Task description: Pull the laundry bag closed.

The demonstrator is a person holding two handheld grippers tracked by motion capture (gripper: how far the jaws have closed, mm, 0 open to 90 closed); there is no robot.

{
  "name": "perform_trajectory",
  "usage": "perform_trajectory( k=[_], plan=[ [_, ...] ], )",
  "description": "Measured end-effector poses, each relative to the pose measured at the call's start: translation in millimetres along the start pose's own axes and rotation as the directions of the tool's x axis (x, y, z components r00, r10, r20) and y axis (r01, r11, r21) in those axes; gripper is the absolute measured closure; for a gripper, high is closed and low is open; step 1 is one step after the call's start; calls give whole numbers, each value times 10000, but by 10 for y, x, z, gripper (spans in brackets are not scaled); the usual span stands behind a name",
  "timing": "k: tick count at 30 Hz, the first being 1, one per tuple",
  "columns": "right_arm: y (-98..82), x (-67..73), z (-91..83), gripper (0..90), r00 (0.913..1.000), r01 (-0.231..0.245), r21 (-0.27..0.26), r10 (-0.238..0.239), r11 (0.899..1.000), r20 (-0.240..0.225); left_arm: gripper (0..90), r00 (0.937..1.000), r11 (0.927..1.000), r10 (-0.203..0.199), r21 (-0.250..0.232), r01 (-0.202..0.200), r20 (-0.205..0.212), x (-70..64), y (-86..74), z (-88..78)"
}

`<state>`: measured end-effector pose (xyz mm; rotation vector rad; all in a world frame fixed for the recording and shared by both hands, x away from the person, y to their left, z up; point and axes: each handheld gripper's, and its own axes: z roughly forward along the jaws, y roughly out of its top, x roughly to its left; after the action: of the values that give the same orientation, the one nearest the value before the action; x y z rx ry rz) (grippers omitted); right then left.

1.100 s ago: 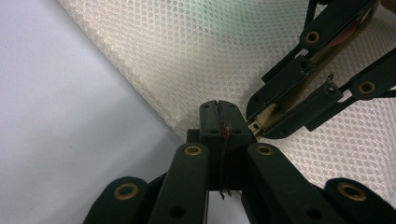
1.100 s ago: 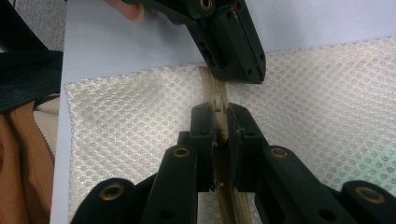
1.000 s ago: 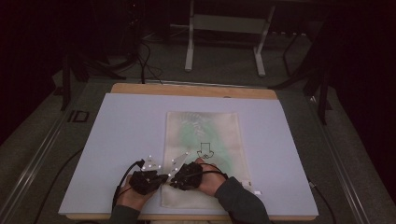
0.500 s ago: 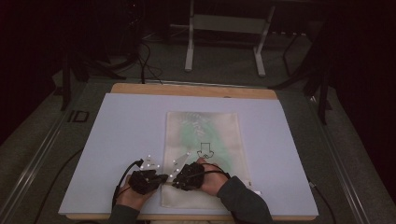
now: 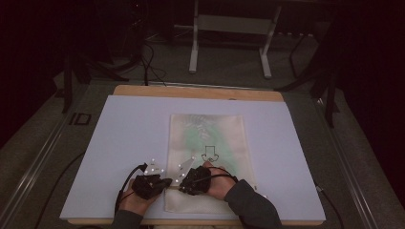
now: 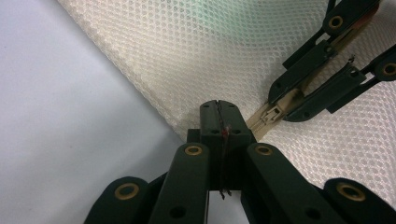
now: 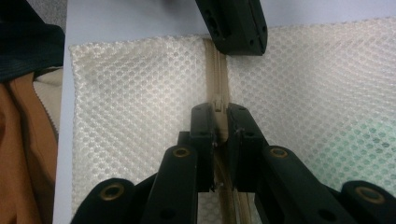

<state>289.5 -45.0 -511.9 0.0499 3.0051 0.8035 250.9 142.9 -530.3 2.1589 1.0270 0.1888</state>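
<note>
Right now a white mesh bag [image 5: 206,162] lies flat on the pale tabletop [image 5: 124,138], near the person's edge. Both hands hold a tool at the bag's near end, where a tan zipper [image 7: 217,70] runs across it.

The left tool [image 6: 218,122] is clenched tight on the bag's edge, right where the zipper ends — a bit of thread or cloth shows between its closed jaws. The right tool [image 7: 219,122] is clenched on the zipper pull [image 7: 218,103], which peeks out between its tips. In the high view the left tool [image 5: 152,183] and the right tool [image 5: 193,179] sit just beside each other.

It looks like the zipper is about to be slid along while the left tool holds the bag still.

What could go wrong? The pull is small and smooth, so it could slip out of the right tool if the tug goes up or sideways and not straight along the zipper. The mesh is soft and floppy — it could bunch up and jam in the slider. And if the left tool only pinches a thin bit of the edge, the cloth could slide free, and then the whole bag would drag across the tabletop and the zipper would not move.
</note>
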Motion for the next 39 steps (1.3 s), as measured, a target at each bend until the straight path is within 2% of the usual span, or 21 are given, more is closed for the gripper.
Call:
perform_trajectory(
  k=[39],
  plan=[
    [-145, 15, -109, 822, 9999, 17, 261, -20, 9997, 107, 892, 10000, 10000, 56, 22, -56, -68, -10, 1, -1]
  ],
)
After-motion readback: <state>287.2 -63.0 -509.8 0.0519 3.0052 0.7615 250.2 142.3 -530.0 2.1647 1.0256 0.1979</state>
